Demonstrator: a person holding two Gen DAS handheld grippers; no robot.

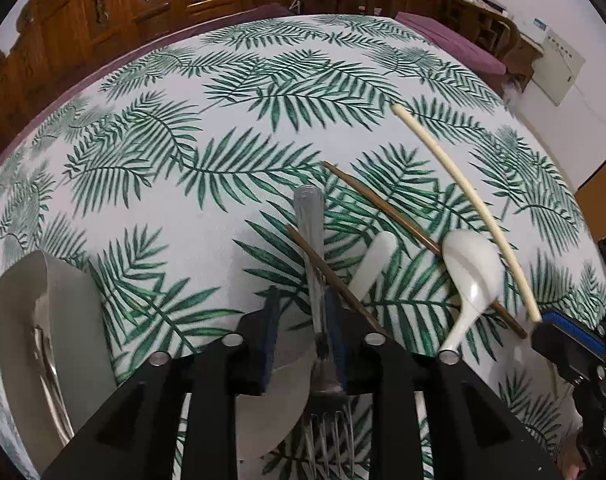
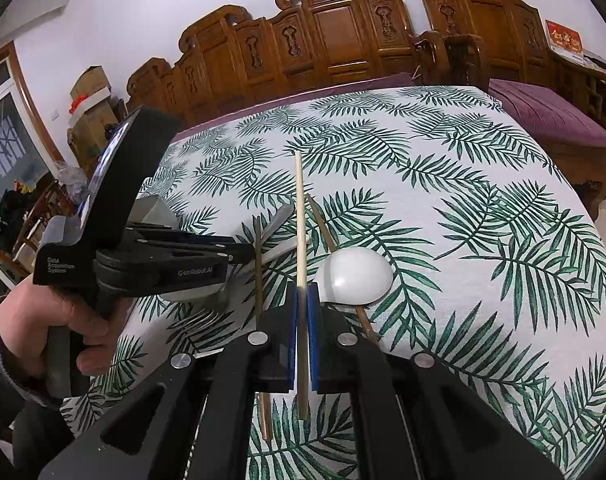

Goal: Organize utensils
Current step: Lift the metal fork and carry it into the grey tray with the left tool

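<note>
My left gripper [image 1: 303,312] is open around a steel fork [image 1: 318,288]; its handle points away, its tines lie under me, and it touches only my right pad [image 1: 335,332]. My right gripper [image 2: 302,300] is shut on a cream chopstick [image 2: 301,232], also seen in the left wrist view [image 1: 463,200]. Two brown chopsticks [image 1: 383,208] [image 1: 335,280] and two white ceramic spoons [image 1: 469,280] [image 1: 375,264] lie on the leaf-print tablecloth [image 1: 207,128]. In the right wrist view the spoon bowl [image 2: 355,276] sits just right of my fingers.
A steel tray [image 1: 43,320] holding a metal utensil stands at the left. Another steel plate [image 1: 275,400] lies under the left gripper. Carved wooden chairs [image 2: 323,40] and a purple cushion [image 2: 543,112] ring the far table edge.
</note>
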